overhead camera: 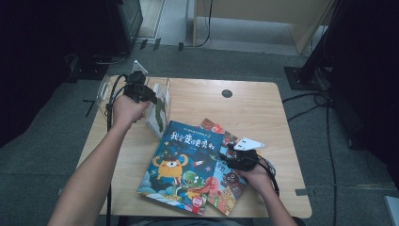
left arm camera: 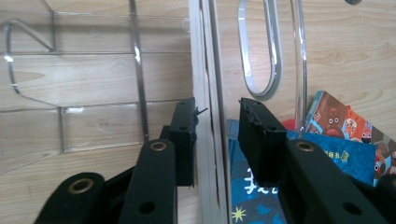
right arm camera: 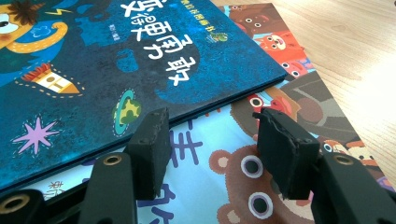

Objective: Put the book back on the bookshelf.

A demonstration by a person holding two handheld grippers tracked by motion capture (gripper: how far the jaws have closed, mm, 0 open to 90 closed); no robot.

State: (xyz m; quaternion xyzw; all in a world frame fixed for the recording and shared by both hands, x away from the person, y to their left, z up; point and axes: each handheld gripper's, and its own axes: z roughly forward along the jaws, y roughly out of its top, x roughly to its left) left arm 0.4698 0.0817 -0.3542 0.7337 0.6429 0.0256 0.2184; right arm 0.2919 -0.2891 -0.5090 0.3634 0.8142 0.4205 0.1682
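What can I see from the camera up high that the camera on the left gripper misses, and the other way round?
High view alone: the whole wooden table, both forearms, the right gripper over the lower book, and the floor with cables around. Left gripper view alone: close up, the left gripper with its jaws apart on either side of the upright book's page edge, and the clear rack's wall and looped divider. Both share the blue book lying flat on the table.
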